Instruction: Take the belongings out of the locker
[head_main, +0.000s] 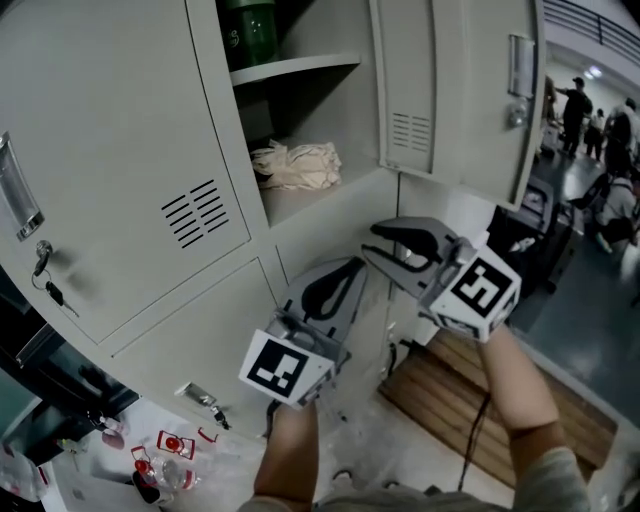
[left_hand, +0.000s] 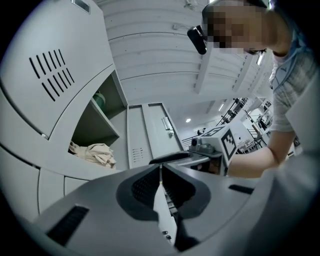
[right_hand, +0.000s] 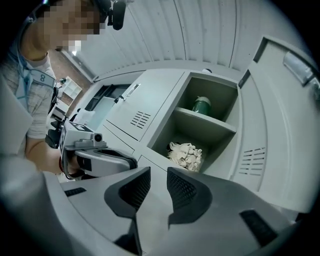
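The left gripper (head_main: 346, 274) is held nearest, its jaws pressed together with nothing between them. Just beside it, the right gripper (head_main: 377, 244) has its jaws a little apart and empty. Both point towards the open pale grey metal locker (head_main: 352, 120). A crumpled cream cloth (head_main: 296, 165) lies on its lower shelf (head_main: 320, 200). A dark green container (head_main: 250, 30) stands on the upper shelf (head_main: 300, 68) above.

We hold the left gripper (head_main: 352, 268) with jaws together, the right gripper (head_main: 373, 240) beside it, jaws slightly apart, empty.
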